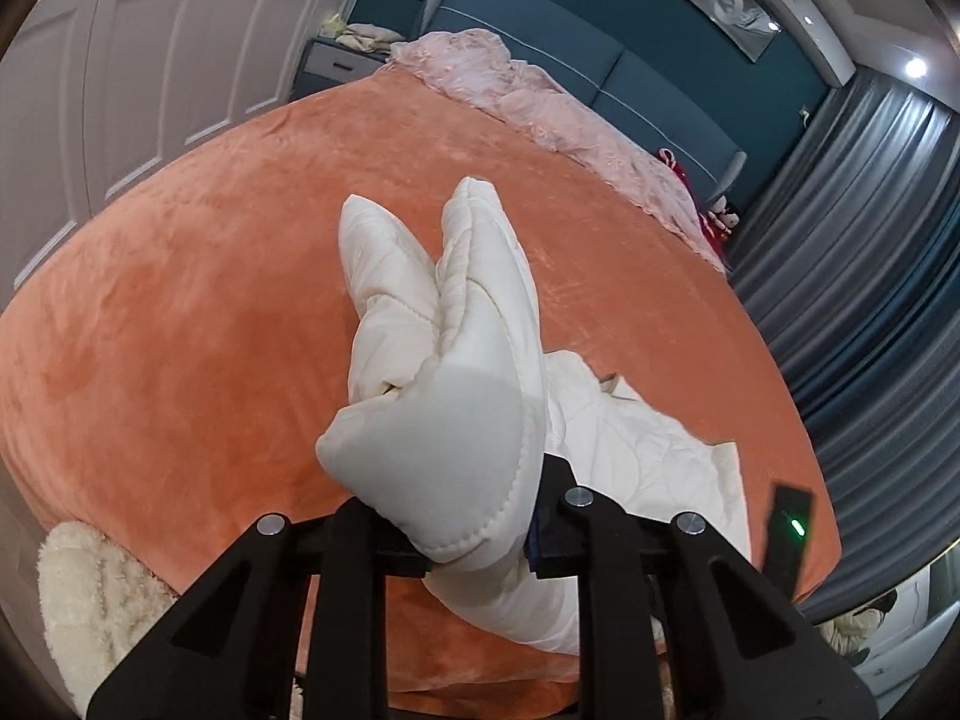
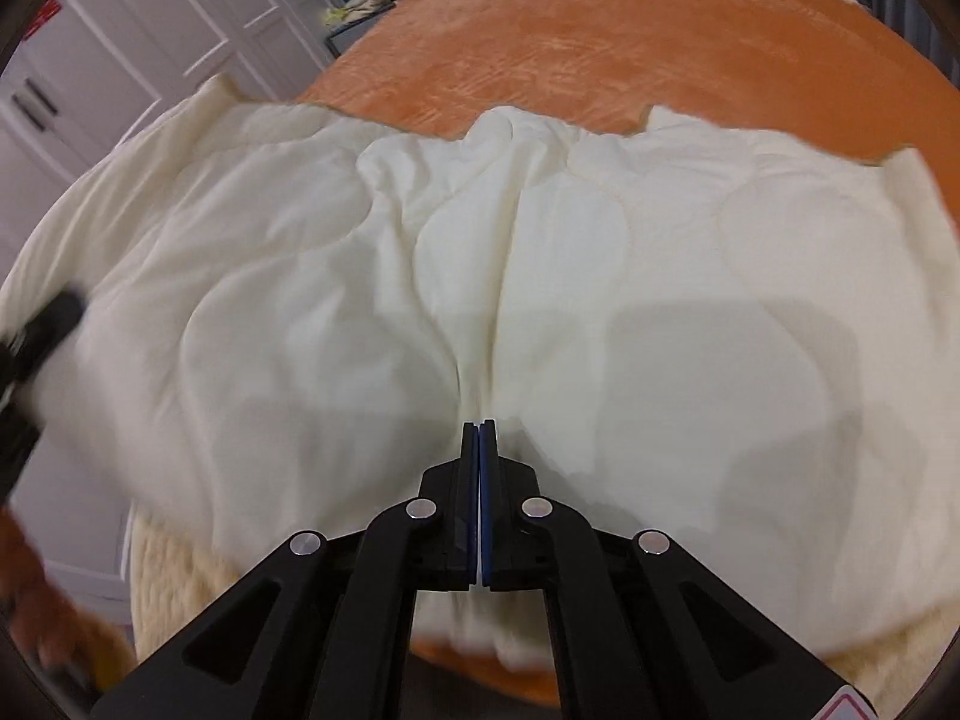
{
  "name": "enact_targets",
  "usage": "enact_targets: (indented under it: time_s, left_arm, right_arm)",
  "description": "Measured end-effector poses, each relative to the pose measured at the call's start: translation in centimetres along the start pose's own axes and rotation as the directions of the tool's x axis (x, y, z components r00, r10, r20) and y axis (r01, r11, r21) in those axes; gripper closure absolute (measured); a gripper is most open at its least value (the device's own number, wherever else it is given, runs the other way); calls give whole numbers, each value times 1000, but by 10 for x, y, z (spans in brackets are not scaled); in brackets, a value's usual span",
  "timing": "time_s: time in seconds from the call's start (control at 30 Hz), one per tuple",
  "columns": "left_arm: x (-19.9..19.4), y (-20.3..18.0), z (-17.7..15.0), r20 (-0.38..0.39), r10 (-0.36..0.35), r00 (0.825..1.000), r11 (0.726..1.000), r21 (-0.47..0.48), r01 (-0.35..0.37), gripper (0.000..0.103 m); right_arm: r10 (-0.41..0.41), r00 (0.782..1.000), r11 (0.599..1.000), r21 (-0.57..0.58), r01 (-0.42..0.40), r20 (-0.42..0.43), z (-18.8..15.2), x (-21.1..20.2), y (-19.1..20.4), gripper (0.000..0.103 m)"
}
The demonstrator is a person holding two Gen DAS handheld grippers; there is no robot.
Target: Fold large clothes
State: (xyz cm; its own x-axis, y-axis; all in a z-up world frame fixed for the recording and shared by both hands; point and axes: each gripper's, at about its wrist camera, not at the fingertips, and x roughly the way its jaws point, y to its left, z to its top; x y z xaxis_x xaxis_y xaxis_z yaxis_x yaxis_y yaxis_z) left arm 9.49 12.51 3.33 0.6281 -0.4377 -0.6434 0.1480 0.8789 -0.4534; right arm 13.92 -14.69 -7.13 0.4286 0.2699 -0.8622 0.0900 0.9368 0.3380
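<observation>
A large cream quilted garment lies on the orange bed. In the left wrist view, my left gripper (image 1: 480, 540) is shut on a thick bunched fold of the cream garment (image 1: 444, 372), which stands up between the jaws and hides the fingertips. In the right wrist view, the cream garment (image 2: 480, 276) spreads wide across the bed. My right gripper (image 2: 479, 432) is shut, its tips pinching a crease of the fabric. The left gripper (image 2: 36, 330) shows blurred at the far left edge of that view.
The orange bed cover (image 1: 180, 312) extends far behind the garment. A pink crumpled blanket (image 1: 540, 108) lies by the teal headboard. White wardrobe doors (image 2: 150, 30) stand to the left. Grey curtains (image 1: 870, 240) hang at the right. A fluffy cream textile (image 1: 90, 600) lies at the bed's near edge.
</observation>
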Motion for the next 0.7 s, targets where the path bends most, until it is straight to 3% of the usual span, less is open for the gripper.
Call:
enact_targets:
  time_s: [0.1, 0.23, 0.3, 0.4, 0.5, 0.63, 0.7]
  left_arm:
    - [-6, -3, -3, 5, 4, 1000, 1000, 13, -4, 84]
    - [-15, -19, -5, 0, -31, 1000, 999, 40, 31, 86]
    - [-22, -32, -7, 2, -40, 999, 996, 86, 39, 86]
    - [-38, -55, -13, 28, -44, 999, 986, 164, 39, 86]
    - [-38, -77, -19, 13, -56, 998, 974, 219, 52, 86]
    - [-31, -109, -34, -23, -81, 996, 946, 312, 84, 86]
    - [-25, -124, -42, -51, -92, 994, 930, 352, 104, 86]
  right_arm:
    - [26, 998, 1000, 7, -26, -52, -20, 1, -3, 103]
    - [38, 998, 999, 11, -38, -58, -25, 21, 3, 99]
    - [65, 996, 998, 5, -65, -62, -20, 31, 11, 99]
    - [167, 983, 986, 1, -167, -80, -15, 44, 26, 99]
    - [169, 982, 985, -7, -171, -84, -14, 52, 32, 99]
    - [203, 977, 979, 43, -201, -65, -20, 24, 14, 99]
    - [176, 984, 983, 51, -175, -11, -25, -8, -4, 99]
